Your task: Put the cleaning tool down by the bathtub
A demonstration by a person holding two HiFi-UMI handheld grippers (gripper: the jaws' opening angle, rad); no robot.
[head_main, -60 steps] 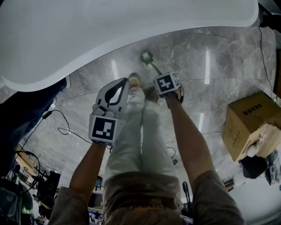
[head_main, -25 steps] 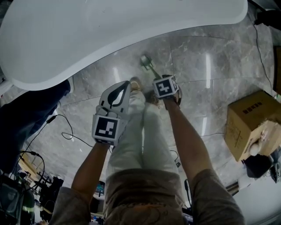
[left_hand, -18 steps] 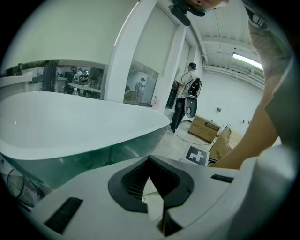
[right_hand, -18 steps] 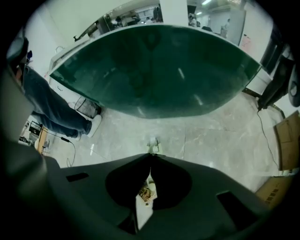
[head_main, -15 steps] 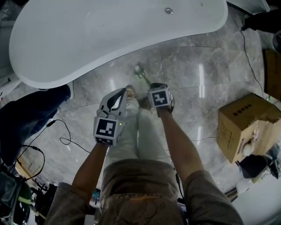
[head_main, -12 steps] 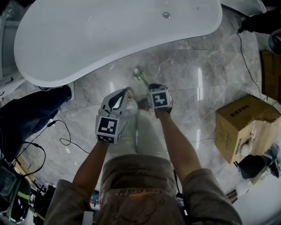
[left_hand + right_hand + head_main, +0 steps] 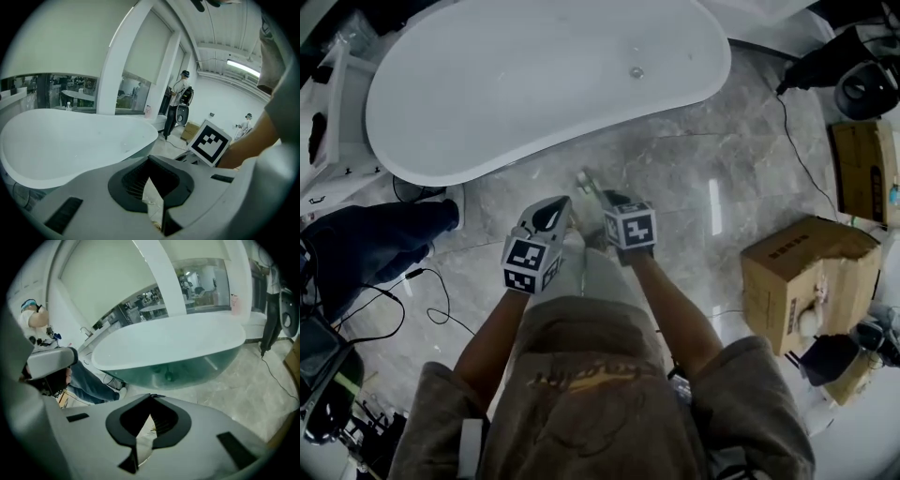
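Surroundings first: a big white bathtub (image 7: 534, 84) fills the top of the head view, w/ its drain (image 7: 636, 72) nr the right end. Grey marble floor (image 7: 694, 178) spreads below it. A bystander's dark trouser leg (image 7: 375, 246) & shoe (image 7: 431, 194) sit just off the tub's left end, close beside its wall. A thin cable (image 7: 427, 305) loops on the floor below them. On the right is an open cardboard box (image 7: 802, 272) w/ pale stuff inside, well apart from the tub. A second box (image 7: 867, 169) lies farther up, and a black cable (image 7: 797, 141) runs past it to dark gear (image 7: 853, 70) in the top right corner. In the left gripper view a white column (image 7: 126, 65) rises behind the tub, and a person in a cap (image 7: 178, 98) stands further back.

The cleaning tool (image 7: 587, 181) lies flat on the floor betw. the tub wall and the wearer's feet. It's near the tub but apart from it, and just beyond the gripper tips. It's small & dim from up here. It looks like a pale head at the tub end w/ a thin handle slanting back toward the right gripper (image 7: 151, 398), prob. a brush, can't be sure.

The left gripper (image 7: 151, 160) has its jaws together w/ nothing held; only floor shows thru the slot behind the tips. Right gripper is the same: jaws fully closed & empty. Both are side by side above the wearer's pale trousers (image 7: 581, 270), aimed toward the tub and apart from the tool.
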